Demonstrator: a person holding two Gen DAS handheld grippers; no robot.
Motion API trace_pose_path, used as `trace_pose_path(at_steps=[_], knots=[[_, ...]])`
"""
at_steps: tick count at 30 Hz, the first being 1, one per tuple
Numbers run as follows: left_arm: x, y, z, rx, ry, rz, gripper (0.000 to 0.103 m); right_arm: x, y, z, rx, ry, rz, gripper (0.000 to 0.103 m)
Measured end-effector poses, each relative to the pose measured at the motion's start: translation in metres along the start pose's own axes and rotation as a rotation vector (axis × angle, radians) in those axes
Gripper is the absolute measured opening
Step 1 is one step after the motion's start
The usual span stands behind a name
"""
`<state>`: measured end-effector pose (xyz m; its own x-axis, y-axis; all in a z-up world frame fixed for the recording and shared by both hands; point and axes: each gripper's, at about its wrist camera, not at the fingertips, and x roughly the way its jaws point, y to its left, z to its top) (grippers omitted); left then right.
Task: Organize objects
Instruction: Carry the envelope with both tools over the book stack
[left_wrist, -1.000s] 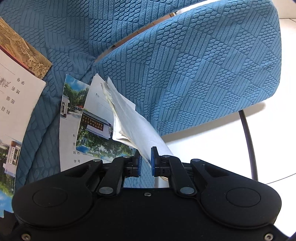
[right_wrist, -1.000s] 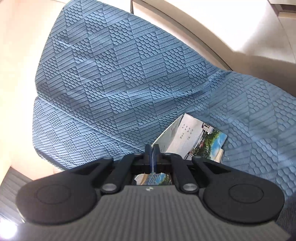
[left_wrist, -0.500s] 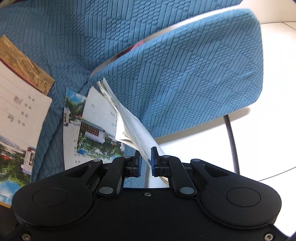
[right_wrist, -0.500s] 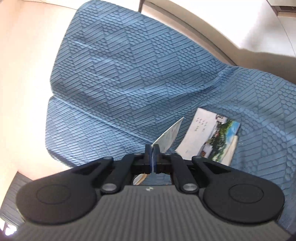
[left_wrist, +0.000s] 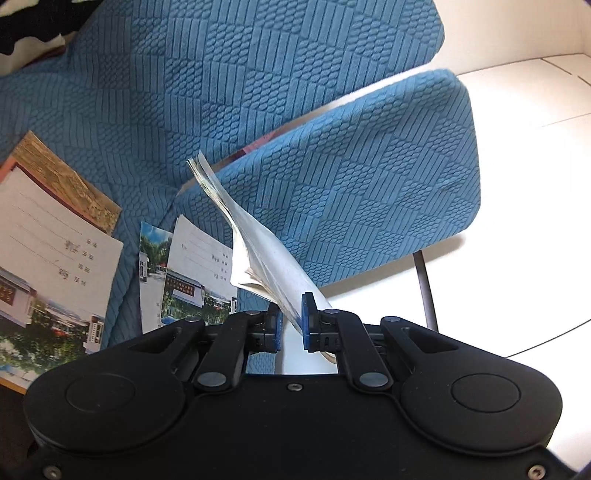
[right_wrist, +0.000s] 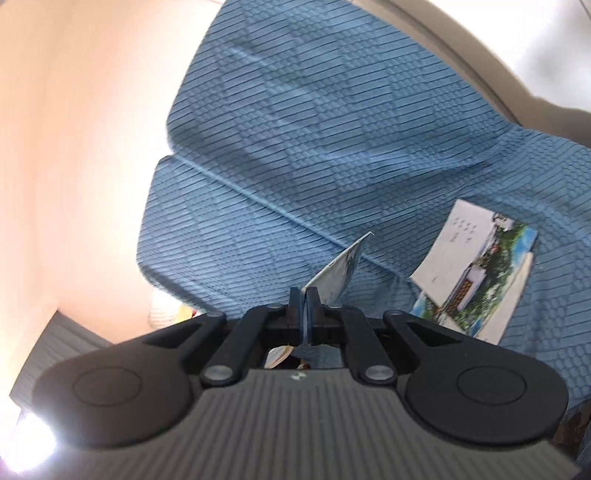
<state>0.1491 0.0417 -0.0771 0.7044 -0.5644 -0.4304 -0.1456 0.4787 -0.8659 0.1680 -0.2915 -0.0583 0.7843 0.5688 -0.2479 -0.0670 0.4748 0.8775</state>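
Observation:
My left gripper (left_wrist: 290, 320) is shut on a thin white booklet (left_wrist: 258, 254) that hangs lifted and bent above the blue sofa (left_wrist: 332, 206). On the seat to its left lie a photo-cover booklet (left_wrist: 195, 273) and a larger photo-cover booklet (left_wrist: 51, 273). My right gripper (right_wrist: 305, 308) is shut on the edge of a thin photo-cover booklet (right_wrist: 338, 275), held up over the sofa cushion (right_wrist: 295, 147). Another photo-cover booklet (right_wrist: 476, 277) rests on the seat to the right in the right wrist view.
The blue textured sofa fills both views. A white floor (left_wrist: 517, 155) and a dark chair leg (left_wrist: 424, 291) show to the right in the left wrist view. A pale wall (right_wrist: 74, 147) stands at the left in the right wrist view.
Both grippers have risen with their booklets. The sofa seat and the booklets lying on it look farther away, and more floor and wall have come into view.

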Motion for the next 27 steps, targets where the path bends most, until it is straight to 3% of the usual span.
trace_pose_path(at_steps=[13,27], knots=[[-0.068,0.034,0.011,-0.019,-0.064,0.021,0.009,0.011,0.026,-0.045,-0.071,0.126,0.018,0.005],[-0.088,0.078,0.012,-0.036,-0.073,0.084,0.009,0.031,0.019,-0.084,-0.134,0.217,-0.016,0.005]])
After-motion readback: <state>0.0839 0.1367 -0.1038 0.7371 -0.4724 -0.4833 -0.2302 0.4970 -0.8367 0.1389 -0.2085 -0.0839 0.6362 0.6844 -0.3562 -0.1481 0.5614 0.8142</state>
